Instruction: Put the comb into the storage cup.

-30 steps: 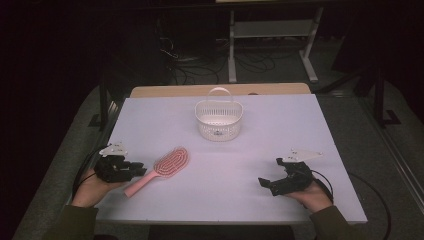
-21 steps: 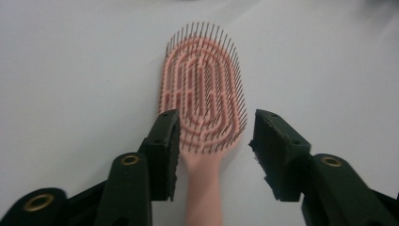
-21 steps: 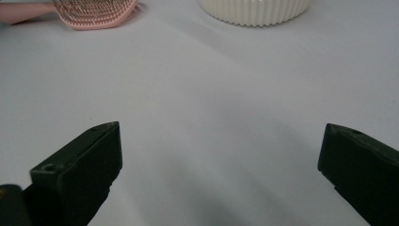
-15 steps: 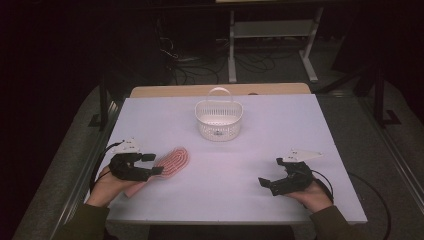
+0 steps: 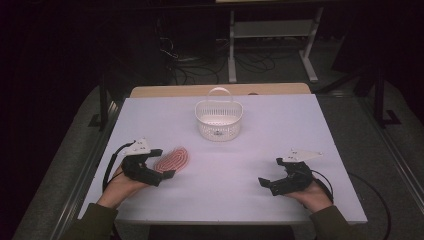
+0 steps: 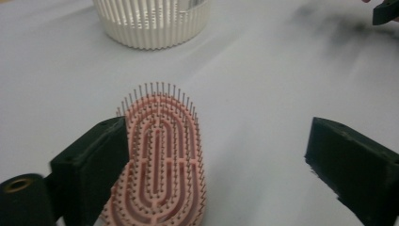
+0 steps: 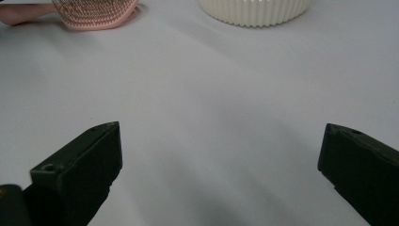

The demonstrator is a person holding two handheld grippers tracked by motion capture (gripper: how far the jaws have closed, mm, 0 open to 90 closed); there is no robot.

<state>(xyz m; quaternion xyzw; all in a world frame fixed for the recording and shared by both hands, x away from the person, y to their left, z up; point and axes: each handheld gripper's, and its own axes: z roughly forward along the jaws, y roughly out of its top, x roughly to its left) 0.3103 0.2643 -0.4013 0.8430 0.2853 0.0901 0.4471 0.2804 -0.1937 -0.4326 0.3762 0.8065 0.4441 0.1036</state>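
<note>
From my station I note the hairbrush as pink plastic, slightly glossy, with thin pale-tipped bristles. The basket reads as cream plastic, ribbed and slotted — semi-matt. The table cover looks smooth, matt white. Both the left gripper and right gripper have matt black jaws, faintly grainy — plastic by appearance.

One pink hairbrush, one white basket, two tools.

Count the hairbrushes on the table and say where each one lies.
1. A pink hairbrush lies bristles up at the table's left side, between the open jaws of the left gripper, nearer the person than the white basket. Nothing suggests another is hidden.
</note>
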